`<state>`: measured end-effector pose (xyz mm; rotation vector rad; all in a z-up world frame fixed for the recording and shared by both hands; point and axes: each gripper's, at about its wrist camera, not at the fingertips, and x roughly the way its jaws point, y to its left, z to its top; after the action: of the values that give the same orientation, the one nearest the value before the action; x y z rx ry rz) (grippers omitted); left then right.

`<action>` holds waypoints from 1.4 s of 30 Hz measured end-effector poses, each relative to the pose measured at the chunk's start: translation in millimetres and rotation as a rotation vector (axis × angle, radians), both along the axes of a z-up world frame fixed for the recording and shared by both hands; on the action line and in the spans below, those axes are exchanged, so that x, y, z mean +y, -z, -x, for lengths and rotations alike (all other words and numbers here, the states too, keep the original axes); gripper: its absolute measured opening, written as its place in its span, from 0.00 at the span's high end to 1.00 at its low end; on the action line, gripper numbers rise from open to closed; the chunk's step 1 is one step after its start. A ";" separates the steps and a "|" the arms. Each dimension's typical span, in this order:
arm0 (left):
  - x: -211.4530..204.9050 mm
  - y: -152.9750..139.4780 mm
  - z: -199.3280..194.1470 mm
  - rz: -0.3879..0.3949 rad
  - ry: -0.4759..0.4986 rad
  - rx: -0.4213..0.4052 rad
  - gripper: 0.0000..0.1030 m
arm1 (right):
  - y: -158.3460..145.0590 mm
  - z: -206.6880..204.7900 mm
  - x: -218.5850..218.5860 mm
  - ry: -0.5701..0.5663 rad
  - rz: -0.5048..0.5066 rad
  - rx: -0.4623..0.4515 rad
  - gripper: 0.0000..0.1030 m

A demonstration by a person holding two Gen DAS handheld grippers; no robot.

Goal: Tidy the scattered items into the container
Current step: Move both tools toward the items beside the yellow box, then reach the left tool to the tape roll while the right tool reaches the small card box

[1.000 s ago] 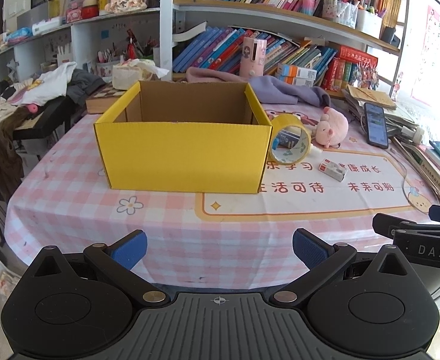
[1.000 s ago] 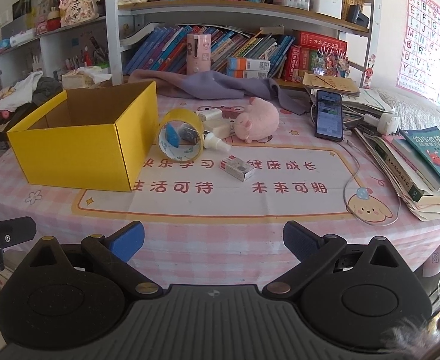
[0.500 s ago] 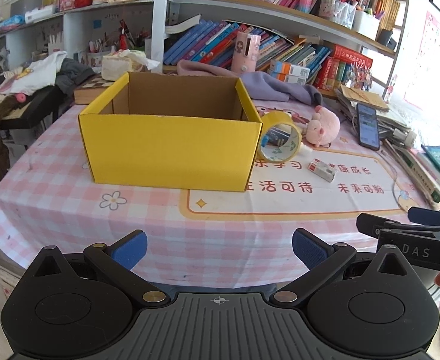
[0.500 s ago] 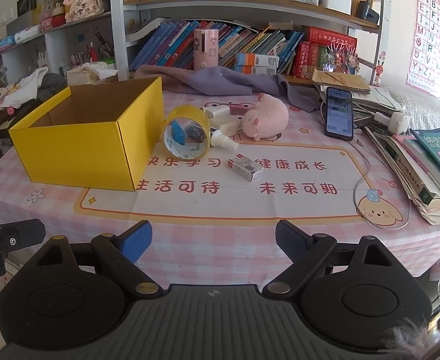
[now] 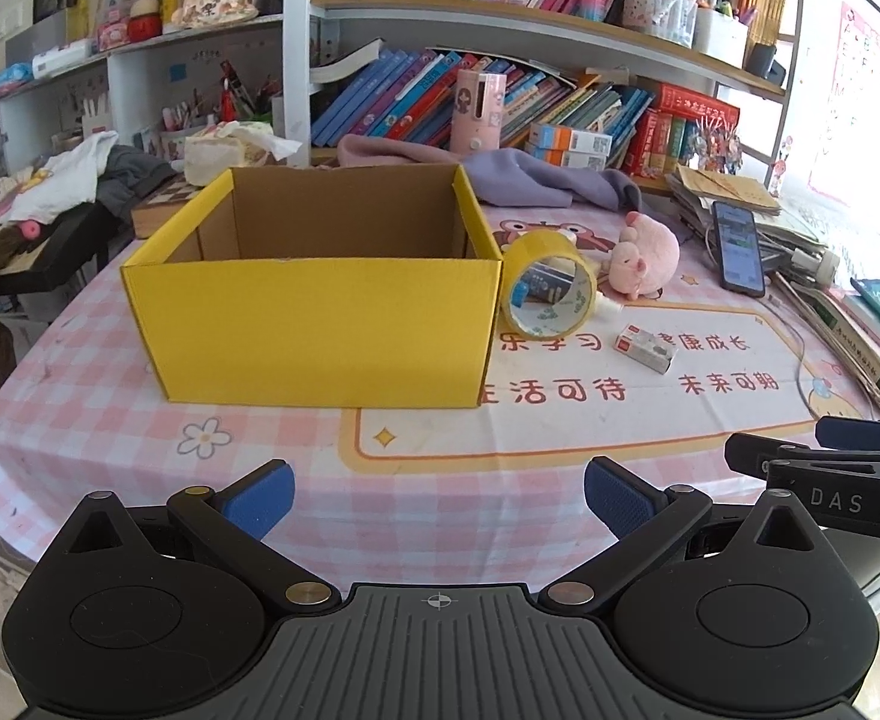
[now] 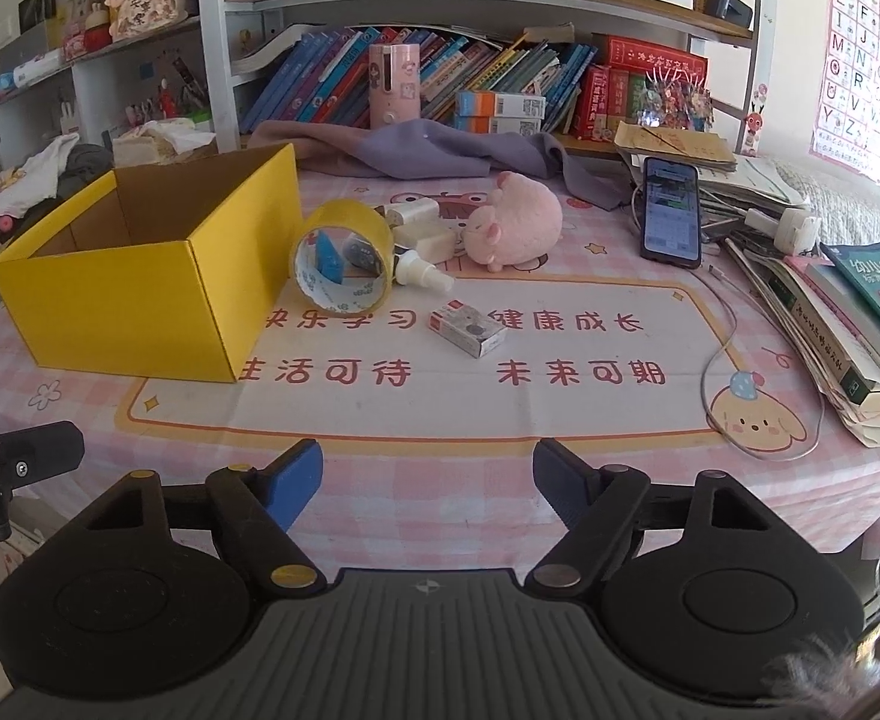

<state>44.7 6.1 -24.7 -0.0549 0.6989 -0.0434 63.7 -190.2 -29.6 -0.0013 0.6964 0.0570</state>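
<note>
An open yellow cardboard box (image 5: 320, 324) (image 6: 140, 306) stands on the pink checked tablecloth. Beside its right wall leans a roll of yellow tape (image 5: 549, 283) (image 6: 342, 264). A small white carton (image 5: 645, 348) (image 6: 466, 330), a white spray bottle (image 6: 425, 275), two white plugs (image 6: 416, 211) and a pink plush pig (image 5: 643, 255) (image 6: 514, 222) lie near it. My left gripper (image 5: 438, 489) hangs open over the near table edge, nothing between its fingers. My right gripper (image 6: 428, 480) also hovers at the near edge; its jaws are closing with nothing between them.
A phone (image 6: 670, 211) with a cable, stacked books (image 6: 847, 324) and papers fill the table's right side. A purple cloth (image 6: 428, 147) lies at the back before bookshelves (image 6: 499, 78). Clothes (image 5: 68, 180) pile up at the left.
Both grippers have drifted toward the table, so the box and items look nearer. The right gripper's fingers have narrowed; the left's stay spread.
</note>
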 end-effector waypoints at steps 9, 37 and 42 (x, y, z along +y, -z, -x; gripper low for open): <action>-11.6 4.9 -19.4 -0.001 0.020 0.003 0.00 | 7.8 -20.9 -12.7 0.002 -0.015 0.026 0.25; -84.9 4.1 -94.3 -0.021 -0.015 0.026 0.00 | 10.1 -116.6 -69.2 -0.134 0.015 0.071 0.27; -96.6 1.4 -104.7 -0.015 -0.050 0.012 0.00 | 10.5 -134.8 -80.5 -0.173 0.024 0.070 0.27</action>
<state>149.4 -90.5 -26.2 -0.0586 0.7094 0.0105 198.5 -270.8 -40.1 -0.0828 0.7657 0.2158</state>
